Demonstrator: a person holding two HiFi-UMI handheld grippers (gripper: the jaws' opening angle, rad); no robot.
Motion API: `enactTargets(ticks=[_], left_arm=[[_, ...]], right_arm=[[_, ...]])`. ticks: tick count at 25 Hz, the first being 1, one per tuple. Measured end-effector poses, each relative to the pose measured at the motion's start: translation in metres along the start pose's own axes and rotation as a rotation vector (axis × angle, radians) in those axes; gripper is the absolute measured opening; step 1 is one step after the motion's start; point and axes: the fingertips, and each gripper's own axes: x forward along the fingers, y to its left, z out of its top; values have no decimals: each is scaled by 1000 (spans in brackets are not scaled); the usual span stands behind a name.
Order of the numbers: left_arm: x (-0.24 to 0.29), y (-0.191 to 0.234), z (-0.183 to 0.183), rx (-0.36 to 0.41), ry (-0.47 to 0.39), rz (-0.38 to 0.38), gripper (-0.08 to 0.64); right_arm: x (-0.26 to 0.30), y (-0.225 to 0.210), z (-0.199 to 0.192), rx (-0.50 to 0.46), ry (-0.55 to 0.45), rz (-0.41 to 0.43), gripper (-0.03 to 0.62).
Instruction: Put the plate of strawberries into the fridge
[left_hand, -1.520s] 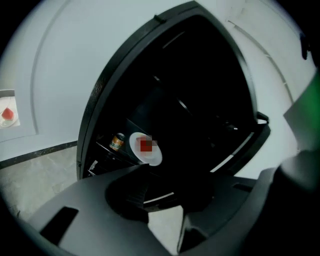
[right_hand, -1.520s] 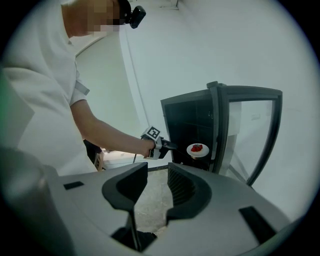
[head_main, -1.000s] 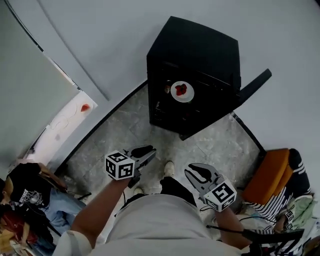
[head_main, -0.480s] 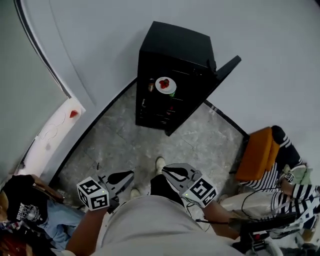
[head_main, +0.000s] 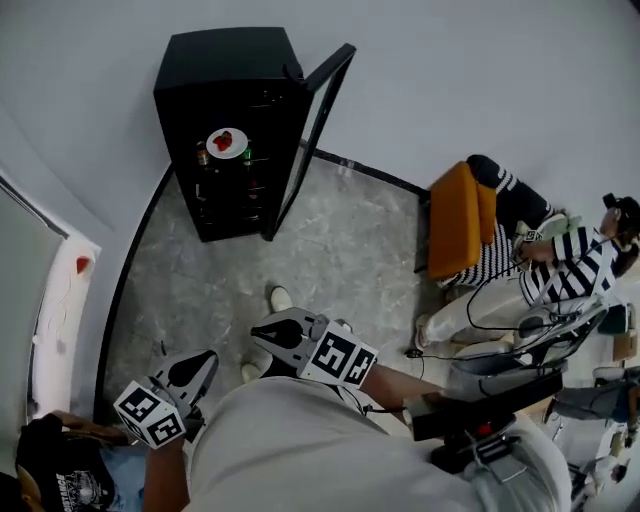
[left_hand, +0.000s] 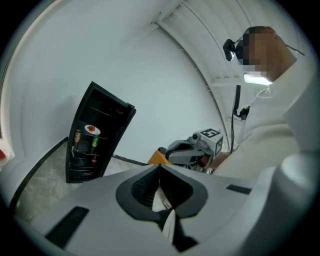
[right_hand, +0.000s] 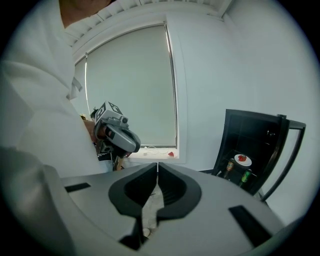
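Right gripper (head_main: 262, 336) well apart from plate (head_main: 238, 149)

Head view steeply down; both gripper views level; fridge (head_main: 222, 75) shared, distant.

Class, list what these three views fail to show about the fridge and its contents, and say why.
Strawberry count on the plate: too small in every view.
Labels of the drinks near it: too small, head view.
Lower shelves of the fridge: too dark, head view.
Fridge's base: hidden behind the right tool, right gripper view.
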Motion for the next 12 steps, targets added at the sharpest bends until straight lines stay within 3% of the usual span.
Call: enactTargets(ticks=[12], left_arm=[[-8,-7,-10,-21,-8,5,14]], right_arm=[[-8,23,9,-23,-1,-11,18]])
